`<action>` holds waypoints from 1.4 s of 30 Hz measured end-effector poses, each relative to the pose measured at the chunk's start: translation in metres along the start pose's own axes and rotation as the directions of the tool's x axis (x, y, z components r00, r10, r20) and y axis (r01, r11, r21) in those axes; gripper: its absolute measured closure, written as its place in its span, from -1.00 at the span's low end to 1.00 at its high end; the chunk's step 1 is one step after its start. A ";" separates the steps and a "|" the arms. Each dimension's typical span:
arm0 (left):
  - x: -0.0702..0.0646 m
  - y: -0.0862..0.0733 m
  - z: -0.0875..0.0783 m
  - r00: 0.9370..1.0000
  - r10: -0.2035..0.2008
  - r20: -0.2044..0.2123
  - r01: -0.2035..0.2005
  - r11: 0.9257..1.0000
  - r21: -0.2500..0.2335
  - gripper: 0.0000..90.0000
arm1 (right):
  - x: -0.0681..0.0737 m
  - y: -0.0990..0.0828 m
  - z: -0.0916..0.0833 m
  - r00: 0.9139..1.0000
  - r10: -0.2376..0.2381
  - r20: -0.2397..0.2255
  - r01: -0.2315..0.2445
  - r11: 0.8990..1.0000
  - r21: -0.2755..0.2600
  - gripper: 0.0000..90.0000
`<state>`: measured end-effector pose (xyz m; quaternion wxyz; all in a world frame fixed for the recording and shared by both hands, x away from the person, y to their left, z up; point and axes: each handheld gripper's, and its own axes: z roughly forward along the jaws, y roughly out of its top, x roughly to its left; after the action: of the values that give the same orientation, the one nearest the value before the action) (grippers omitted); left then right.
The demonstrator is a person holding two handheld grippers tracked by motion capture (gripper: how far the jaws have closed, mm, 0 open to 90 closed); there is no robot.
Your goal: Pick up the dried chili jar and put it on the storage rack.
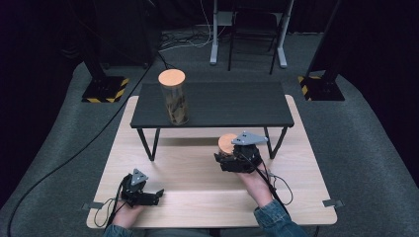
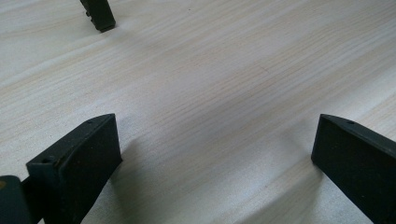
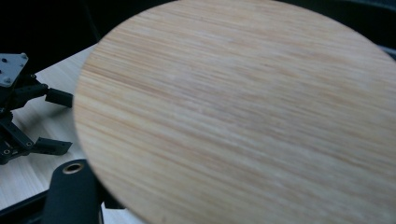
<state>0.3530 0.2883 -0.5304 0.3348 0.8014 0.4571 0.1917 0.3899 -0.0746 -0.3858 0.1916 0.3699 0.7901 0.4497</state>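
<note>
I see the pale table (image 1: 197, 192) evenly lit against a dark room, soft jaw shadows on it, and the close wooden lid (image 3: 243, 116) slightly blurred.

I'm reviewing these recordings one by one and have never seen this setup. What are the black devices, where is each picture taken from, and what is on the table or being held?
A person sits at a light wooden table and holds a hand-held two-jaw gripper in each hand; there is no robot arm. The high view looks down from above the person's side. The other two pictures come from cameras riding on the grippers.

On the table stands a small dark bench, with a tall clear jar on it, closed by a round wooden lid.

The left gripper rests low over bare table, jaws wide apart, holding nothing.

The right gripper is closed on a second jar with a wooden lid; that lid sits so close to its camera that the pads are hidden.
</note>
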 end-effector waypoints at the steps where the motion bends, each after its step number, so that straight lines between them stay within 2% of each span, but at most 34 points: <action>1: 0.000 0.000 0.000 1.000 0.000 0.000 0.000 1.000 0.000 -0.97 | 0.000 0.001 0.000 1.000 0.000 0.000 0.000 1.000 -0.001 -0.46; 42: 0.000 0.000 0.000 1.000 0.001 0.001 -0.001 1.000 0.000 -0.98 | -0.002 0.042 -0.013 1.000 -0.026 0.008 0.026 1.000 -0.017 -0.46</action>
<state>0.3531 0.2883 -0.5304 0.3347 0.8017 0.4566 0.1916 0.4000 -0.0705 -0.3434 0.2037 0.3600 0.7902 0.4523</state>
